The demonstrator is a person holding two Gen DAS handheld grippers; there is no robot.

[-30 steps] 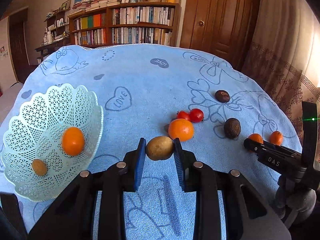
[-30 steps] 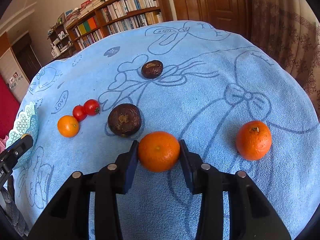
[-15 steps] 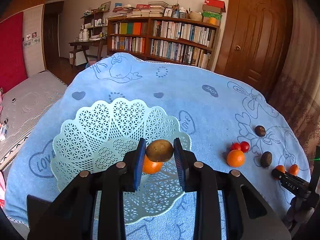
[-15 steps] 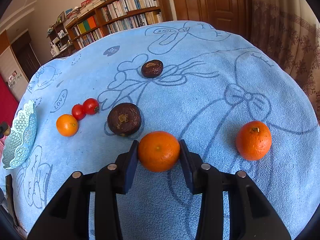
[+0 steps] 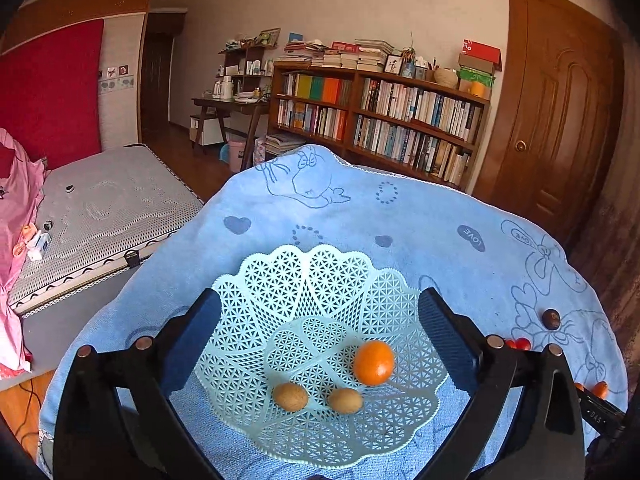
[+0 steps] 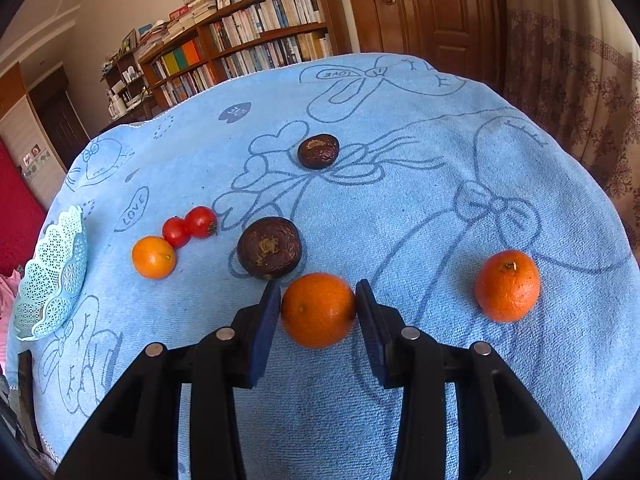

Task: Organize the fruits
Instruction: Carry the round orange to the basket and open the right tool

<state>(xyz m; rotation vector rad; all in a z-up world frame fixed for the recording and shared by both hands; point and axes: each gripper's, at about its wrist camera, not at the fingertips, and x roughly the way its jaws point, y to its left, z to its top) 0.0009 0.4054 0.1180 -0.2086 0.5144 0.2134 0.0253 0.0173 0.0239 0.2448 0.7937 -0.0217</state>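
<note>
Three fruits lie in the mint lattice basket [image 5: 320, 280], and the left gripper [image 5: 320, 320] stands wide and empty above it. The right gripper [image 6: 318, 308] holds a mandarin [image 6: 318, 310] at its middle, low over the blue tabletop [image 6: 420, 208]. I judge it light, with a soft skin, so gentle pressure is enough. Whether it touches the cloth is hidden. The two dark round fruits [image 6: 269, 247] are hard to identify.
</note>
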